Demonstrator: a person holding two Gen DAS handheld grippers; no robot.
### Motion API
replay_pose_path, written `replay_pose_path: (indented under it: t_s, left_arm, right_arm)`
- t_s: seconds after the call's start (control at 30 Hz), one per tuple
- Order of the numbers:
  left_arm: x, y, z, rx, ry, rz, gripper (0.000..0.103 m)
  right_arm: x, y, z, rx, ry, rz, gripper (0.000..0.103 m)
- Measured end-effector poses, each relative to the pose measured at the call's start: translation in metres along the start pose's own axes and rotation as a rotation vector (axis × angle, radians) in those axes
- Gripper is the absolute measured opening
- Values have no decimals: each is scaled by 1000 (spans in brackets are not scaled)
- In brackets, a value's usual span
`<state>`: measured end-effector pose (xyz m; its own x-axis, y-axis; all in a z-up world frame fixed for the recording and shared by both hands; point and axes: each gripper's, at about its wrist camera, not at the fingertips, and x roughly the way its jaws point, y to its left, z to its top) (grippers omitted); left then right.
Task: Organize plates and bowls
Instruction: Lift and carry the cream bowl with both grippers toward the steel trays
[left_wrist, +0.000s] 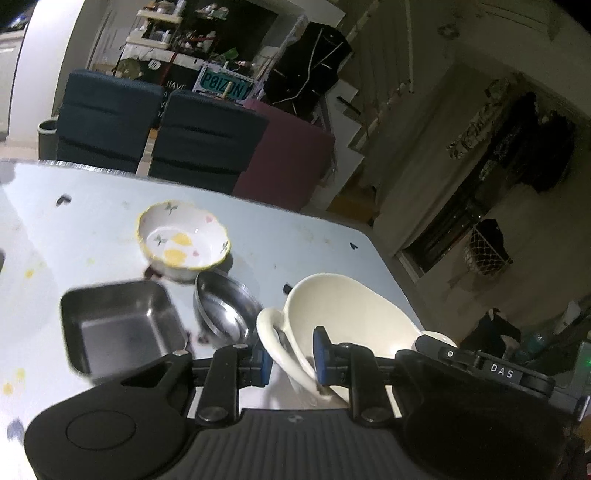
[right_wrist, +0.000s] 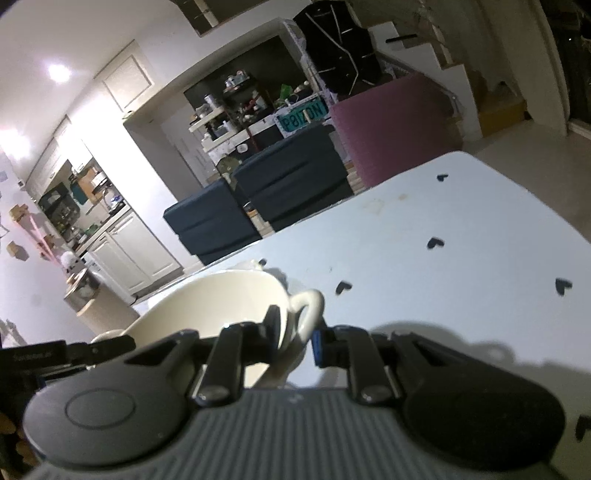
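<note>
A large cream bowl (left_wrist: 343, 314) with loop handles on both sides hangs tilted over the pale table (left_wrist: 314, 236), held between both grippers. My left gripper (left_wrist: 291, 356) is shut on the rim beside one loop handle (left_wrist: 267, 328). In the right wrist view the same cream bowl (right_wrist: 221, 299) fills the lower left, and my right gripper (right_wrist: 297, 339) is shut on the rim by its other handle (right_wrist: 312, 302). Left of the bowl on the table stand a floral bowl (left_wrist: 183, 243), a round steel dish (left_wrist: 225, 310) and a square steel tray (left_wrist: 122, 328).
The table's far edge and rounded right corner (left_wrist: 373, 240) are close to the bowl. Two dark blue chairs (left_wrist: 207, 144) and a maroon box (left_wrist: 288, 155) stand behind the table. Small dark heart marks (right_wrist: 436, 242) dot the tabletop (right_wrist: 461, 295).
</note>
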<state>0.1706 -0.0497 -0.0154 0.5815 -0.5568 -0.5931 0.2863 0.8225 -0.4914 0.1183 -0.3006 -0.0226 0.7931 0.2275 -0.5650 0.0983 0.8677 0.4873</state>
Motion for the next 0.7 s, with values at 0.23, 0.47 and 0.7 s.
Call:
replay_pose_path:
  t_s: [0.23,0.47,0.7]
  left_arm:
    - [-7,38,-32,-85,22,-7,24]
    - [8,69,-50,-129,89,6,25]
    - [27,90,-58,-151,139,19,25]
  right_arm:
    - [6,9,-15,-19,71,2,20]
    - [28,15,-28,-73,160,-31,20]
    - [47,26,-40,-133,203,-82,20]
